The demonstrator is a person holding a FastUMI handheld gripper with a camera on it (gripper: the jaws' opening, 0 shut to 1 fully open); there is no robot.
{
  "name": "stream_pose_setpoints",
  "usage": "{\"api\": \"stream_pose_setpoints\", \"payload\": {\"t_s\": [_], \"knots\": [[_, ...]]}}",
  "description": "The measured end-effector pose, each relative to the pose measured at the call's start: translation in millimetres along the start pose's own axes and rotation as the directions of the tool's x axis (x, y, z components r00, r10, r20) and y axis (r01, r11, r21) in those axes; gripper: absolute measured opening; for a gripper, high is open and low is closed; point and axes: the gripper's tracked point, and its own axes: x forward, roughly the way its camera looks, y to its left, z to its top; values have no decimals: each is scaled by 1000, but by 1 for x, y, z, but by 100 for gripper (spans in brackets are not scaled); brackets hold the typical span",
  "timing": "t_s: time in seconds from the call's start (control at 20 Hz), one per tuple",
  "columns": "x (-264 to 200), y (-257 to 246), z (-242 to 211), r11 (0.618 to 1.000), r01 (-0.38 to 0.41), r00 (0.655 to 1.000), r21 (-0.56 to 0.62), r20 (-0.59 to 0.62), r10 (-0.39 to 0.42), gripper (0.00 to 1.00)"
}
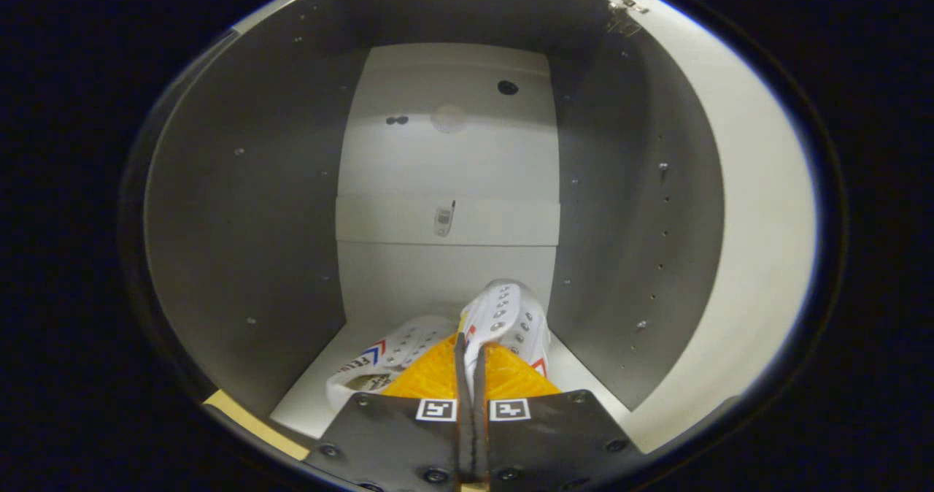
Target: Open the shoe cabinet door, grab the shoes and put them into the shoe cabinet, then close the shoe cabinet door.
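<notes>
Looking forward along my claw (472, 375) in the gripper view, I see into the open shoe cabinet (241, 185), grey side walls left and right, pale back panel (445, 156) beyond. My fingers are drawn close together with only a thin gap, and they seem to pinch the edge of the right shoe (507, 317) between them; I judge it clamped, though the pads hide the actual contact. That white shoe rises tilted just ahead of my fingertips, its eyelet row facing me. The left shoe (387, 357) lies on the cabinet floor (310, 397) just beside it, partly behind my left finger.

These look like light canvas trainers, soft in the upper and stiffer at the sole, so the upper will fold under pressure and the shoe may swing or droop. A hold on the collar or heel rim would suit best, being thin enough for my narrow bite.

My fingers cover the heels and soles of both shoes, so I cannot tell whether the held shoe touches the floor. The door (759, 222) shows as a pale band at right, its handle cut off.
</notes>
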Motion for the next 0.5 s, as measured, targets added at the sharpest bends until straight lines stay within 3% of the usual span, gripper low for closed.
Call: {"api": "stream_pose_setpoints", "payload": {"t_s": [0.5], "knots": [[54, -14, -43, 999, 48, 989, -21, -142, -51, 2]]}}
